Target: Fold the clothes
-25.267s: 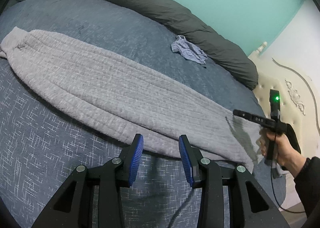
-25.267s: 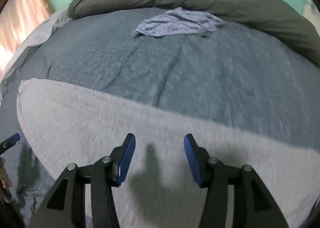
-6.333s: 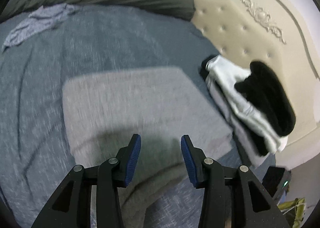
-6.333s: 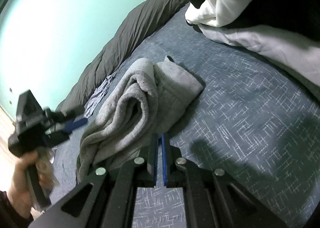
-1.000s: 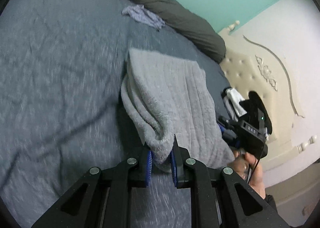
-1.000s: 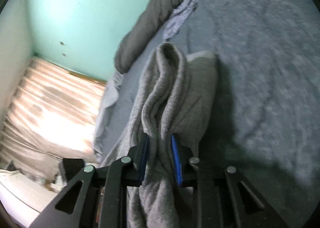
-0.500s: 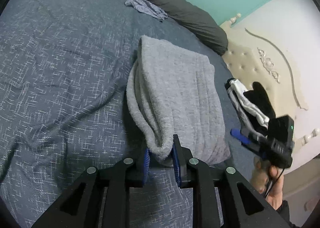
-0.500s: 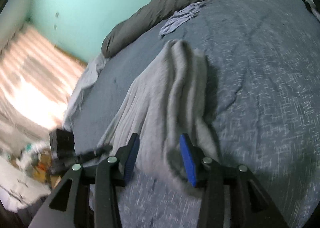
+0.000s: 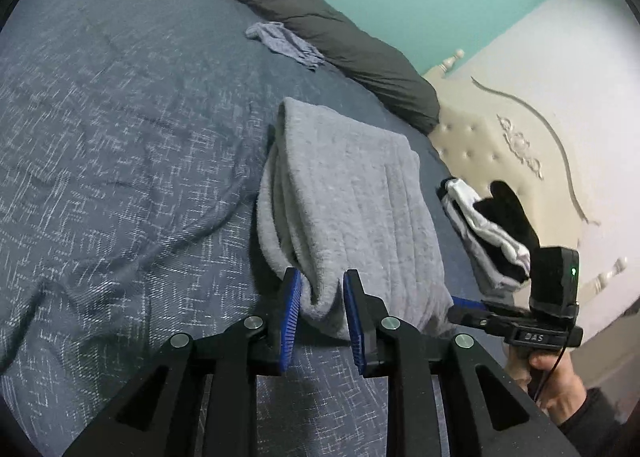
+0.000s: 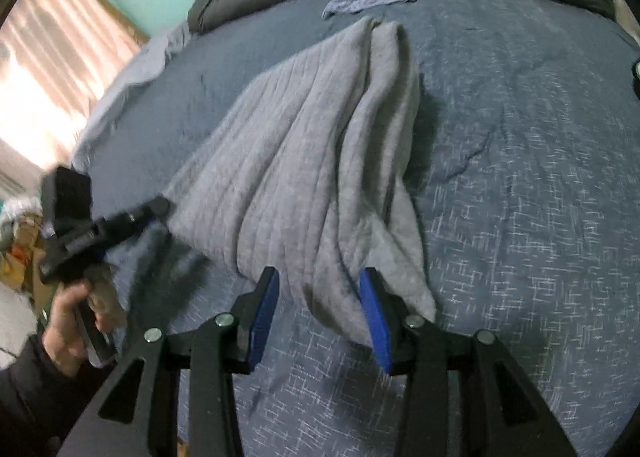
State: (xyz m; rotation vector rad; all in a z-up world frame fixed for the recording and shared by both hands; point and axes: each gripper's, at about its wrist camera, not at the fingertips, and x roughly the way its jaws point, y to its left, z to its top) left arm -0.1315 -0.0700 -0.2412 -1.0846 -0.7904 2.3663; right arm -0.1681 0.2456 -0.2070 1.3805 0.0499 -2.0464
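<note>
A folded grey knit garment (image 9: 352, 201) lies on the blue bed cover (image 9: 120, 161). My left gripper (image 9: 319, 313) is open, its blue pads on either side of the garment's near folded corner without pinching it. In the right wrist view the same garment (image 10: 320, 161) lies in several loose layers. My right gripper (image 10: 320, 313) is open wide around its near edge. The left gripper shows at the left of the right wrist view (image 10: 160, 205), and the right gripper at the right of the left wrist view (image 9: 460, 307).
A small crumpled blue-grey cloth (image 9: 286, 43) lies near the rolled dark grey duvet (image 9: 320, 29) along the far edge. A folded black and white pile (image 9: 488, 233) sits against the cream tufted headboard (image 9: 500, 145). A curtain (image 10: 52, 57) is at the left.
Both grippers have let go of the grey garment: the right opened half a second ago and drew back, and the left has just opened. The garment now rests on the bed.
</note>
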